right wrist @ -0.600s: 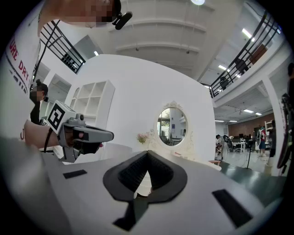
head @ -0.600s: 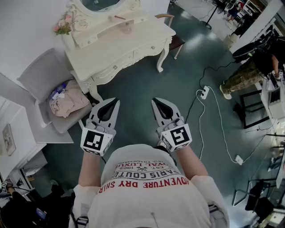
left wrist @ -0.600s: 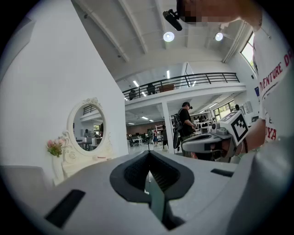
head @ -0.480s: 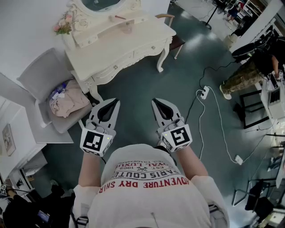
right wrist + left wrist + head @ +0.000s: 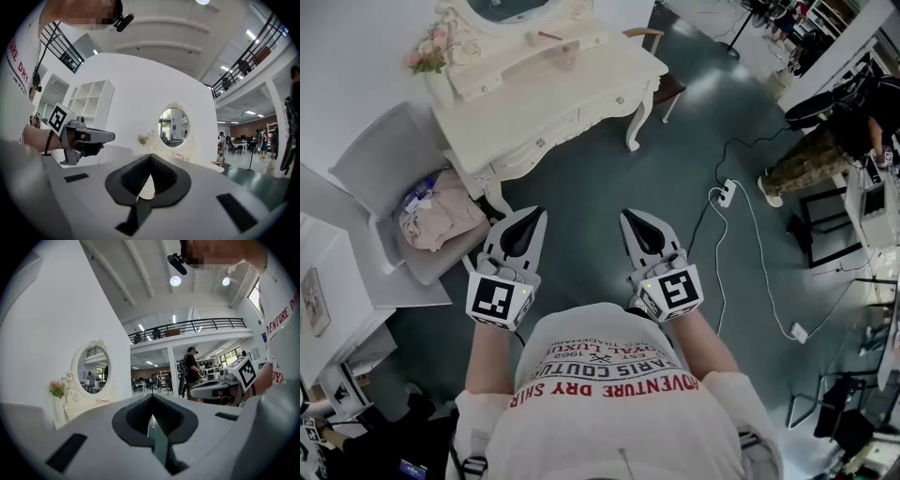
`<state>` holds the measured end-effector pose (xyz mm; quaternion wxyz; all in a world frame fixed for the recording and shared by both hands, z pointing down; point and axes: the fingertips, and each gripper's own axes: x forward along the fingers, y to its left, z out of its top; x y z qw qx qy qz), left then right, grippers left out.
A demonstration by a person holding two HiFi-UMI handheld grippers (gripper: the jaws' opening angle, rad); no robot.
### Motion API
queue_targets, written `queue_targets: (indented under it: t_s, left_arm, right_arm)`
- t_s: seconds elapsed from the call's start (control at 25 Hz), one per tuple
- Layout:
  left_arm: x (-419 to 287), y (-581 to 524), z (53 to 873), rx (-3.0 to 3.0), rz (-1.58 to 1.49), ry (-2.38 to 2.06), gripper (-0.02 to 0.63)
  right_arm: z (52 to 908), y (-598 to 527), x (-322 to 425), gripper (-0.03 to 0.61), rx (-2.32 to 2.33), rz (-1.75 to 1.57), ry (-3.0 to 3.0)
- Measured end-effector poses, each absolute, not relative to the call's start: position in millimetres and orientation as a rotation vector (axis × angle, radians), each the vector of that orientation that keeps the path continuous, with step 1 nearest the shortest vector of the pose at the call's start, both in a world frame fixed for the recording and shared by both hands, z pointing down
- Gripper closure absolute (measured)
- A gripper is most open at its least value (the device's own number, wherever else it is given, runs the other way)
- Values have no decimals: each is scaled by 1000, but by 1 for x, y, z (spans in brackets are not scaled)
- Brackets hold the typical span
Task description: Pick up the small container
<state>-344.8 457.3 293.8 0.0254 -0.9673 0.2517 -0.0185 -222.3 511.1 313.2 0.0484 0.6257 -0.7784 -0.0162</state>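
A small pinkish container point(image 5: 565, 60) stands on the cream dressing table point(image 5: 581, 94) far ahead, below its oval mirror point(image 5: 502, 7). It is too small to make out in the gripper views. My left gripper point(image 5: 541, 213) and right gripper point(image 5: 624, 216) hang side by side over the dark floor, well short of the table. Both are shut with nothing between the jaws. In the left gripper view the shut left gripper point(image 5: 151, 403) points toward the mirror point(image 5: 91, 367). The right gripper point(image 5: 150, 158) in its own view also faces the mirror point(image 5: 172, 126).
Pink flowers point(image 5: 427, 58) stand at the table's left end. A grey chair point(image 5: 384, 169) holding crumpled clothes point(image 5: 441, 211) is left of the grippers. A white cable with a power strip point(image 5: 727, 195) lies on the floor at right. A person's legs point(image 5: 806, 164) are at far right.
The table and chair have drifted slightly up and left in the head view. Both grippers stay shut in about the same place.
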Motion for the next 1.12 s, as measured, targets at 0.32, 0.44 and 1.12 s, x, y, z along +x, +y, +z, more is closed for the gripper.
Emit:
queue_targets:
  t_s: [0.32, 0.44, 1.12]
  left_arm:
    - [-335, 440, 310, -3026, -94, 796, 606]
    - [-323, 422, 317, -3023, -107, 842, 606]
    - [-132, 251, 320, -2907, -158, 1247, 606]
  right_arm:
    - [329, 485, -212, 580, 1894, 18, -2363]
    - [337, 466, -196, 580, 1860, 28, -2375]
    - [344, 273, -10, 580, 1468, 26, -2623]
